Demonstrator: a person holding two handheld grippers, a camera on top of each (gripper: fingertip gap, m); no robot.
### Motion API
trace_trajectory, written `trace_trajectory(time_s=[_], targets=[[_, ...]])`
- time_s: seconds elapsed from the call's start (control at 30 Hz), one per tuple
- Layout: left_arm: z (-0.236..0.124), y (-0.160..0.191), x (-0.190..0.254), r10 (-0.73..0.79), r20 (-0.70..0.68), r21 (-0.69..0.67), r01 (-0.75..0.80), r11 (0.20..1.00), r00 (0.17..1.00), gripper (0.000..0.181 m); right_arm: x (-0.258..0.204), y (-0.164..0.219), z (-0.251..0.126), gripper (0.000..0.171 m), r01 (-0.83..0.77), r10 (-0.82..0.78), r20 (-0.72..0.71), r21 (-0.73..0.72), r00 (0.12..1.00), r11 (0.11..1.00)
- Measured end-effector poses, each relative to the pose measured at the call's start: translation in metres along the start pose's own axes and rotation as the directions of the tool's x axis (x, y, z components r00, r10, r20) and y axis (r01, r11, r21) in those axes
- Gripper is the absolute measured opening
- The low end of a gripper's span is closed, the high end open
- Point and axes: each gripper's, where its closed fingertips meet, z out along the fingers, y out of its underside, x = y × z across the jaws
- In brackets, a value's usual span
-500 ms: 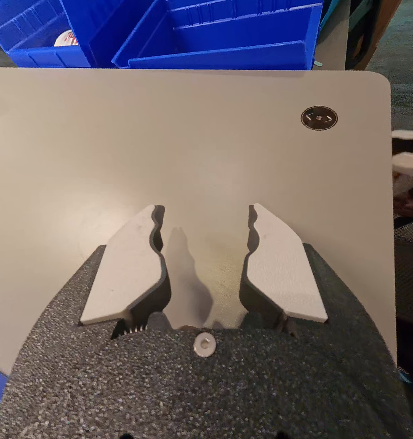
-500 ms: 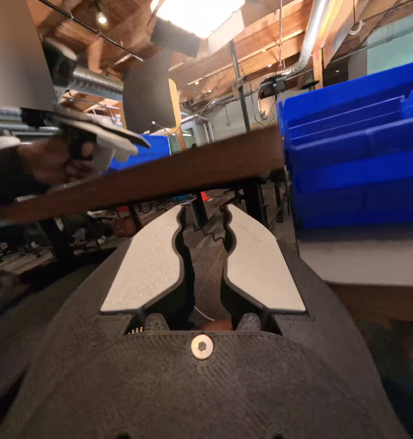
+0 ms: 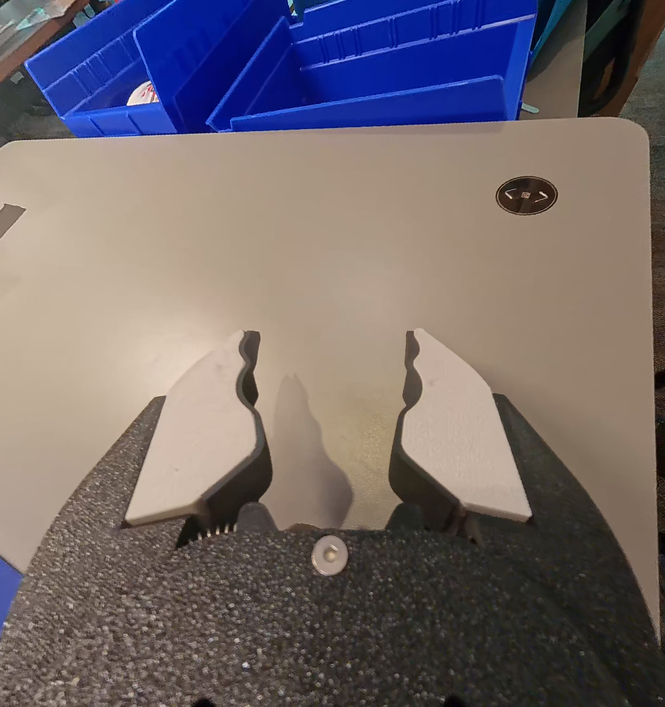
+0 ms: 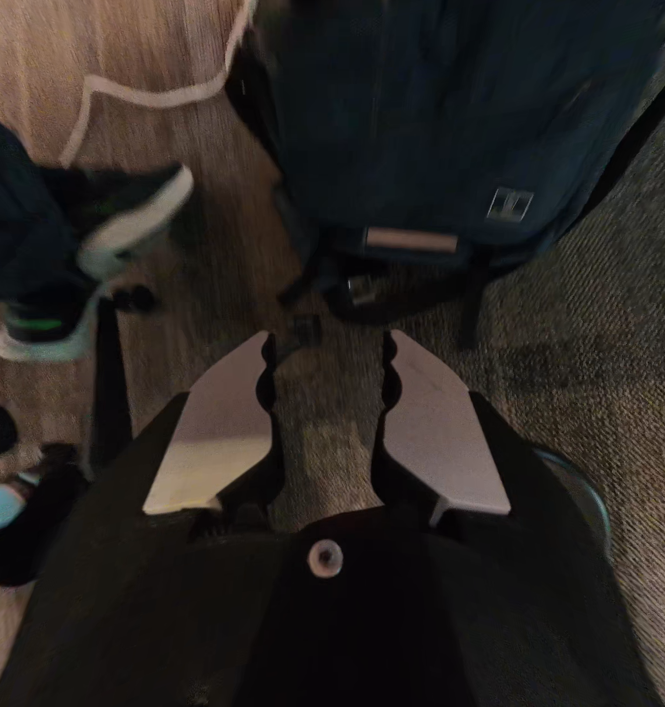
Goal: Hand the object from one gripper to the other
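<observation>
My left gripper (image 3: 332, 338) is open and empty, held low over a bare grey table (image 3: 285, 237). My right gripper (image 4: 329, 338) is open and empty too; it points down at a carpeted floor (image 4: 552, 344), and its view is blurred. No object for handing over shows in either view. A round white thing with red marks (image 3: 143, 93) lies in a blue bin (image 3: 105, 84) behind the table.
Several blue bins (image 3: 380, 69) stand along the table's far edge. A round black sticker (image 3: 526, 194) sits near the table's right corner. Under the right gripper are a dark chair (image 4: 418, 153), a person's shoes (image 4: 132, 225) and a wood-coloured floor mat (image 4: 74, 49).
The right gripper has swung from looking across at the table and bins to pointing down at the floor, and its jaws have opened wider. The left gripper has pulled back slightly, still open.
</observation>
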Motion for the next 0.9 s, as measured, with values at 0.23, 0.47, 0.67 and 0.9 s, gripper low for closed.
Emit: trace_trajectory(time_s=[0.23, 0.47, 0.67, 0.9], targets=[[-0.001, -0.008, -0.006, -0.018, 0.044, 0.049, 0.016, 0.999, 0.999, 0.077, 0.007, 0.072, 0.057, 0.059, 0.392, -0.403, 0.059, -0.392, 0.913, 0.832], [0.015, -0.012, -0.005, -0.019, 0.036, 0.014, 0.018, 1.000, 0.999, 0.074, 0.015, 0.105, 0.121, 0.060, 0.360, -0.401, 0.042, -0.536, 0.915, 0.764], [0.015, -0.013, -0.006, -0.003, 0.073, 0.013, 0.002, 1.000, 0.997, 0.073, 0.026, 0.109, 0.188, 0.062, 0.437, -0.494, 0.047, -0.546, 0.868, 0.715], [0.005, -0.042, -0.039, 0.084, 0.491, 0.138, -0.173, 0.975, 0.867, 0.066, 0.018, 0.106, 0.246, 0.060, 0.484, -0.496, 0.089, -0.423, 0.864, 0.767]])
